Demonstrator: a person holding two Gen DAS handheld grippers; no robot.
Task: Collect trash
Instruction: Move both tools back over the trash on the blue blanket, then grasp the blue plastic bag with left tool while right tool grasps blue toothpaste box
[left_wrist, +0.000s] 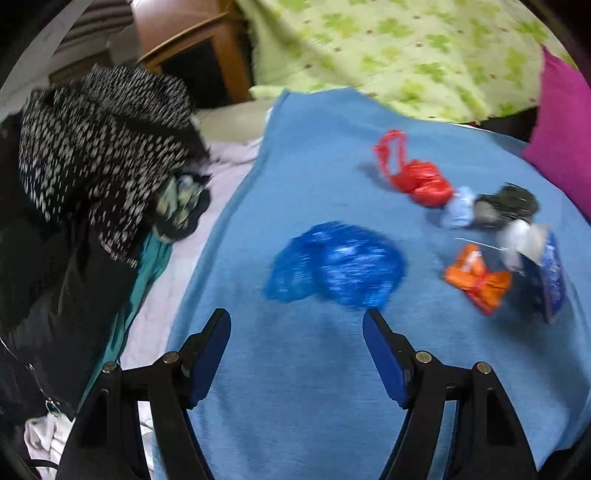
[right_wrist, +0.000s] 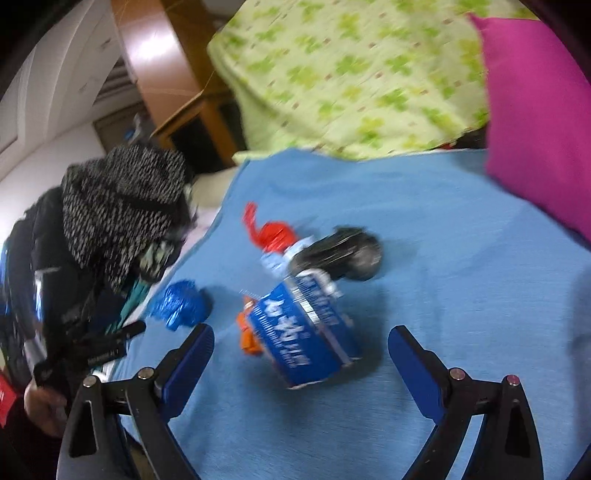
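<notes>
- Trash is a loose cluster on the blue blanket: a crumpled blue bag nearest the left gripper, then a red bag farther back, a small pale scrap touching it, a dark bag beside that, an orange wrapper and a blue carton at the right.
- The blue bag looks like thin plastic, so my guess is it weighs nothing, squashes flat and is a bit slippery. Best bet is pinching a bunched-up ridge on top, not trying to span the whole wad.
- The red bag has a loop handle sticking up on its far-left side, which looks like the easy place to grab.
- The carton seems stiffer, tilted on the blanket with the orange wrapper tucked at its left side. Probably light and empty; grab it across the narrow faces or it'll cave.
- Left gripper: jaws spread wide, holding nothing, blue bag just ahead of the tips.
- Right gripper: also spread wide and empty, carton sitting right between the tips.
- Farther out: a pile of dark clothes on the left, green quilt at the back, a magenta pillow far right.
- Both views are blurry, so the carton print is unreadable.
</notes>
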